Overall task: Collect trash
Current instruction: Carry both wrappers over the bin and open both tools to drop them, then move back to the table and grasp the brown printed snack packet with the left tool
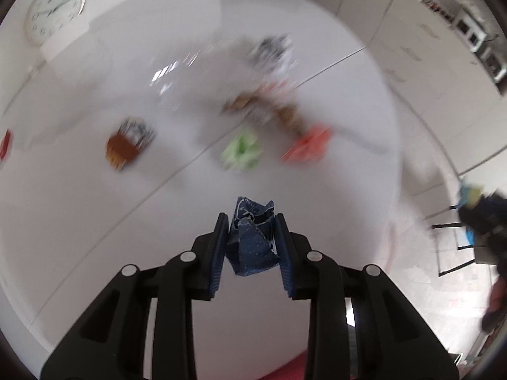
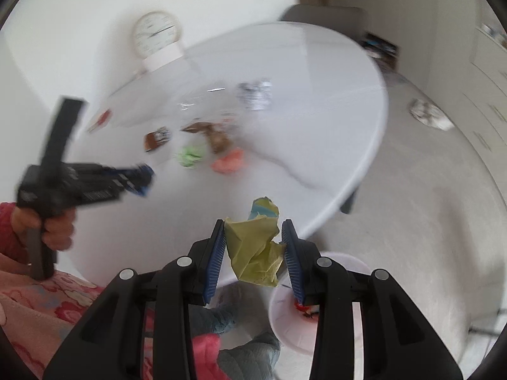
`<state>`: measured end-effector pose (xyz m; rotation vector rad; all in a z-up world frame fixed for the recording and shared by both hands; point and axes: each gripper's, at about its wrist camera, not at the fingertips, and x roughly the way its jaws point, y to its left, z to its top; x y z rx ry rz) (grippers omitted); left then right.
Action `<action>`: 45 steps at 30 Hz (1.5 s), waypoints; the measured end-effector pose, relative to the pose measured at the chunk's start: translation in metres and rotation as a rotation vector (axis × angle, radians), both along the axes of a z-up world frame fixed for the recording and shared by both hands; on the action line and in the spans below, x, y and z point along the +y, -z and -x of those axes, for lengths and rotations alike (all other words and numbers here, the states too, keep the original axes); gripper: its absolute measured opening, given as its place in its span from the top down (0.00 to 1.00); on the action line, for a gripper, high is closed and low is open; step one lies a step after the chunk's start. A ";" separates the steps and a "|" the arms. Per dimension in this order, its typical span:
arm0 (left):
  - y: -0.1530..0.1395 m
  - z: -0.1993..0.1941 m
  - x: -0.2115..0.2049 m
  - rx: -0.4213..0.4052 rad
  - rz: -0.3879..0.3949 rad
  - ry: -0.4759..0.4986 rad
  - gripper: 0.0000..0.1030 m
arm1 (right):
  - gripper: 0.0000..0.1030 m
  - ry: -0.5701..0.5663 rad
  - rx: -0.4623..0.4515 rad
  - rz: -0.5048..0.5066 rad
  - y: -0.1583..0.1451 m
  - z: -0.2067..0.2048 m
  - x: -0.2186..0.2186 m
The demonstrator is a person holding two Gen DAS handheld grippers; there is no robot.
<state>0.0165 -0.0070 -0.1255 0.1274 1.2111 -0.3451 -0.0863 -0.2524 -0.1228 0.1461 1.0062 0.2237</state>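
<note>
**Gripping crumpled wrappers in both tools above a round white table**

Looking along the left gripper (image 1: pixel 252 221), its two blue-padded fingers are pressed against a crumpled dark blue wrapper (image 1: pixel 252 243), which is lifted clear of the white table (image 1: pixel 95 221). Beyond it, blurred by motion, more trash lies on the tabletop: a green wrapper (image 1: pixel 242 153), an orange-red wrapper (image 1: pixel 309 145) beside it, a brown packet (image 1: pixel 126 145) further left, a brownish pile (image 1: pixel 266 107) behind, and a silvery wrapper (image 1: pixel 272 50) at the far side. A wall clock (image 1: pixel 55 9) sits at upper left. The right gripper (image 1: pixel 475 209) shows at the right edge, too blurred there to judge.

Seen from the right wrist, the right gripper (image 2: pixel 253 228) clamps a crumpled yellow-green wrapper (image 2: pixel 256 250) over the table's near edge (image 2: pixel 348 171). Below it on the floor stands a white bin (image 2: pixel 285 316) with something red inside. The left gripper (image 2: pixel 139 180) appears at left, held in a hand (image 2: pixel 54 224), with a dark blue scrap at its tips. The green wrapper (image 2: pixel 190 155), orange-red wrapper (image 2: pixel 229 161), brown packet (image 2: pixel 157 137) and silvery wrapper (image 2: pixel 255 95) lie on the table.
</note>
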 end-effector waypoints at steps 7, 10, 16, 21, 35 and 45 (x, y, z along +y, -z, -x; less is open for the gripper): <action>-0.036 0.023 -0.061 -0.020 0.083 0.208 0.71 | 0.62 0.220 0.103 0.014 0.050 0.037 -0.046; -0.034 0.035 -0.095 -0.008 0.067 0.299 0.71 | 0.49 0.319 0.203 0.028 0.094 0.046 -0.061; -0.026 0.058 -0.146 0.025 0.031 0.444 0.71 | 0.22 0.478 0.274 0.052 0.117 0.065 -0.090; -0.012 0.069 -0.175 0.068 0.020 0.511 0.71 | 0.11 0.603 0.236 0.057 0.093 0.085 -0.116; 0.003 0.100 -0.235 0.112 0.037 0.666 0.16 | 0.06 0.722 0.122 0.101 0.038 0.121 -0.159; -0.016 0.089 -0.216 0.040 0.058 0.593 0.08 | 0.06 0.689 0.113 0.084 0.037 0.110 -0.152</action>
